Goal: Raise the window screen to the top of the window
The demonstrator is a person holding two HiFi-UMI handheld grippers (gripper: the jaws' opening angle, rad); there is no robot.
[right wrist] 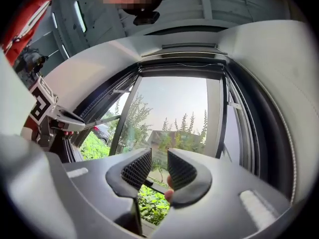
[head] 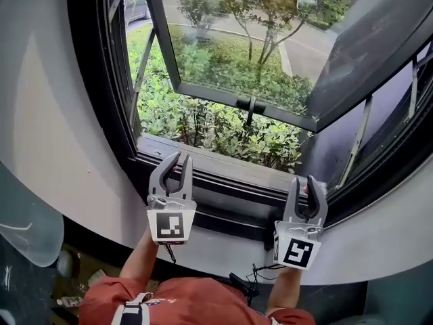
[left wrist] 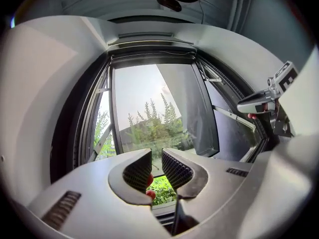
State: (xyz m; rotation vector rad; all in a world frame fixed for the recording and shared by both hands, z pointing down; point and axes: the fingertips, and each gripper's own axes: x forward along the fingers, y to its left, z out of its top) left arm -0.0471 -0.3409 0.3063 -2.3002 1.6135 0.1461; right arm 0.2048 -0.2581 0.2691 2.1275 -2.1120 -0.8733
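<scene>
Two grippers (head: 177,166) (head: 304,189) bear square markers (head: 167,225).

Window (head: 101,80): dark frame in a pale wall, glazed sash (head: 270,39) swung outward, black handle (head: 250,104) on its lower rail. Window screen (left wrist: 152,56): dark bar lying level along the frame's top edge; mesh not discernible.

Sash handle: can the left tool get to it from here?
Likely yes: the left tool, open and empty, is at the sill, and nothing stands between it and the sash handle.
</scene>
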